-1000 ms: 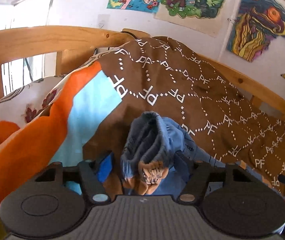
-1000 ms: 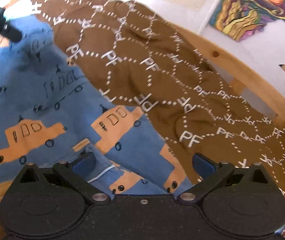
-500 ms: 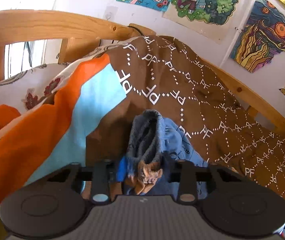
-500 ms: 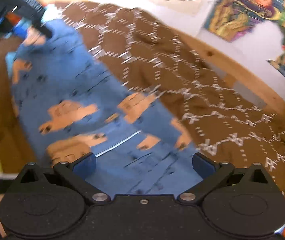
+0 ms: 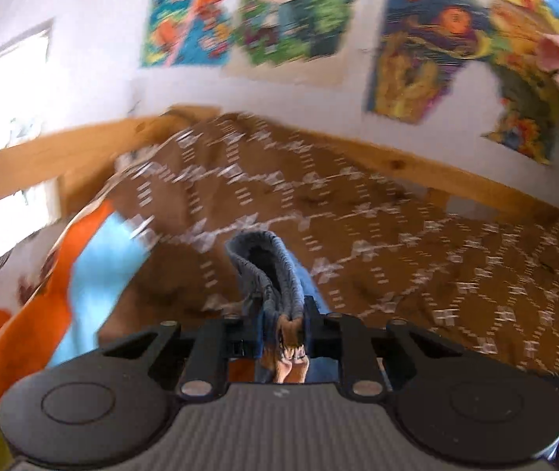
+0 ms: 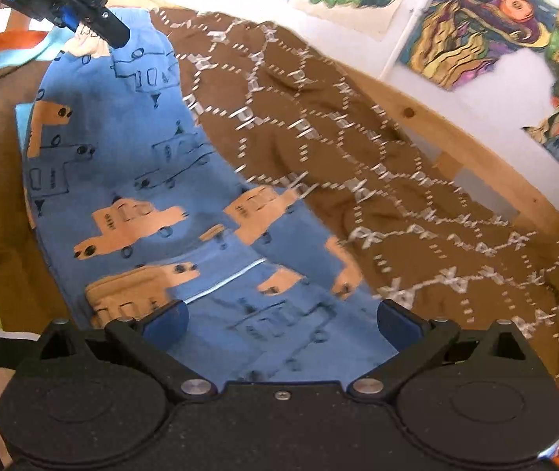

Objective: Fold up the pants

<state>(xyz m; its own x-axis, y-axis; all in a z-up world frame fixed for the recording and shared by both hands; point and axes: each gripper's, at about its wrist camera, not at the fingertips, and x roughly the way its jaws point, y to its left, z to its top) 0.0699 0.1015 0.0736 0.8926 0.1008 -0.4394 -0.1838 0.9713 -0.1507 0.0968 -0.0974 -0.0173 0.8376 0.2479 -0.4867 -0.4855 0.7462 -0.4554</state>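
while the pants (image 6: pixel 138 180) lie spread on the brown bedspread (image 6: pixel 357 149) of the bed, their long axis runs from the far upper left of the right wrist view down to its near lower edge. left hand-held gripper (image 6: pixel 116 39) sits at the far end; its jaws have just been closing and now pinch a bunched cuff (image 5: pixel 267 271), fabric squeezed between the pads. right hand-held gripper (image 6: pixel 281 316) is at the near end, jaws spread wide, blue cloth lying between the pads but not pressed by them. judgement: the far end is secured, the near end is not. the right hand is the nearer one to the waist end, so the next fold likely depends on it closing there.
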